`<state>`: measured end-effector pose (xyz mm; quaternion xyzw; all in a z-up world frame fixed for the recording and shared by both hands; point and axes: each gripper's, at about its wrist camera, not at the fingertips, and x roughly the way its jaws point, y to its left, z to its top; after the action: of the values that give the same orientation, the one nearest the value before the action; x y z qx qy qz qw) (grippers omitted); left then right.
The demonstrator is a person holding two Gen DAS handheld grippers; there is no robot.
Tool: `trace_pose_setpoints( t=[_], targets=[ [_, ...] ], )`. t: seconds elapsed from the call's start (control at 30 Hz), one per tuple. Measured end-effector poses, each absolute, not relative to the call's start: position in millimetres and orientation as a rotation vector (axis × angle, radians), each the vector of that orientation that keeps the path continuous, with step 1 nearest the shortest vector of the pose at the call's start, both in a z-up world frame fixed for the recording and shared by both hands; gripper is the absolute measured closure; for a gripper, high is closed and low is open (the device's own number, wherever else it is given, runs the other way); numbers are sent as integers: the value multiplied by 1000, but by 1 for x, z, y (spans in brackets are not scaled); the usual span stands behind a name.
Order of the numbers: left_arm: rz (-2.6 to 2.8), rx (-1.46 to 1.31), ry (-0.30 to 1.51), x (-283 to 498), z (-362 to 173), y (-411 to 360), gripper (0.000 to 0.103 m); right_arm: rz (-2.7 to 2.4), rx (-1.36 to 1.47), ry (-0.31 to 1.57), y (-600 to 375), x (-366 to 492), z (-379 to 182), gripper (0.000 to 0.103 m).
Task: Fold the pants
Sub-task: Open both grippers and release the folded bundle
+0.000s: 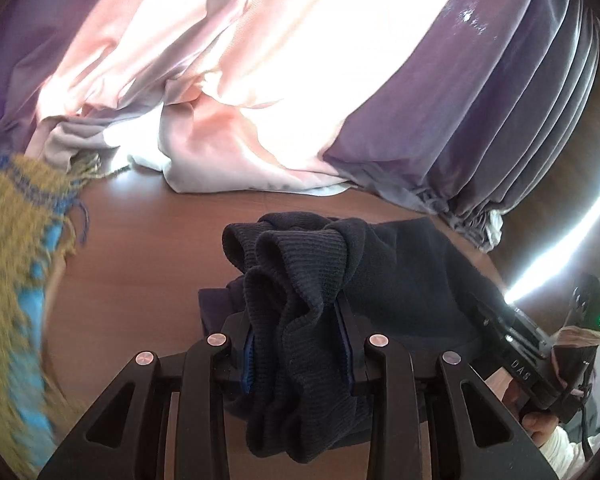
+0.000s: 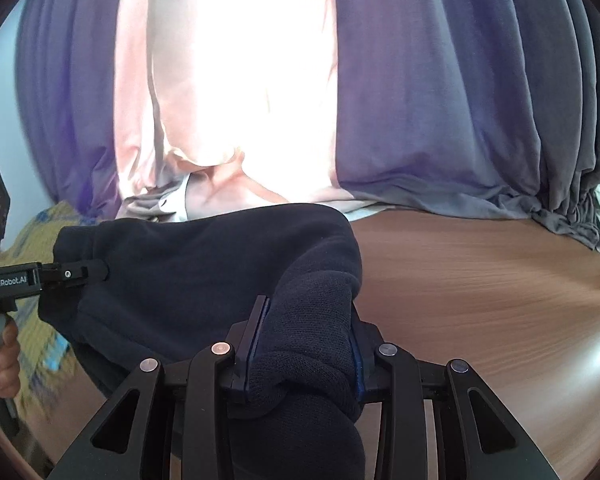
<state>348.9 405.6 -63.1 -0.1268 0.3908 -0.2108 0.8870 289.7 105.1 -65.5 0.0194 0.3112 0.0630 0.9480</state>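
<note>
Closest to the left wrist camera, the left gripper [image 1: 300, 344] has its jaws pinching a bunched, ribbed hem of the dark navy pants [image 1: 400, 280]. The knit gathers in folds between the blue-edged pads and hangs down over the gripper's black frame.

In the right wrist view, the right gripper [image 2: 306, 344] likewise has its jaws pinching a thick wad of the same pants [image 2: 204, 264], with fabric spilling over the jaws toward the camera. From there the garment stretches leftward, held up off the surface, to the left gripper [image 2: 96, 270], which grips its far end. A bare hand [image 2: 4, 356] holds that gripper's handle at the left edge.

Beneath and beyond the pants lies the brown wood-grain counter [image 2: 480, 280], with glare at its right side. To the left rests a blurred yellow and blue fringed woven cloth [image 1: 16, 280].

Farthest back hang curtains [image 2: 420, 100]: a bright pink panel lit from behind in the middle, purple-grey pleated panels on each side, their hems bunched on the counter's far edge.
</note>
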Motion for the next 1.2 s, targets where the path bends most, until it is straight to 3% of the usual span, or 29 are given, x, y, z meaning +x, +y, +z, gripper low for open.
trace_pose_setpoints(
  t=[0.17,0.47,0.53,0.6,0.67,0.87,0.97,1.07,1.2],
  targets=[
    [-461,-235,869,395,-89,437,72,77,22,626,142,325,-78,68],
    [-489,-161,974,422,-139,445,73,46,6,774,163,368,-135,67],
    [-485,-119,974,418,-143,444,66,29,0,788,161,364,-142,61],
    [-465,-78,978,414,-145,445,57,-1,-31,800,162,360,-145,49],
    [-431,-23,970,408,-142,444,48,-60,-87,801,161,354,-143,49],
    [-328,138,905,376,-119,442,41,-176,-134,746,151,322,-111,49],
    [-329,182,872,361,-108,440,43,-139,-132,753,150,312,-105,49],
    [-395,153,820,359,-92,435,51,-97,-107,744,148,307,-104,51],
    [-445,143,802,383,-91,422,64,-45,-3,779,141,316,-112,71]
  ],
)
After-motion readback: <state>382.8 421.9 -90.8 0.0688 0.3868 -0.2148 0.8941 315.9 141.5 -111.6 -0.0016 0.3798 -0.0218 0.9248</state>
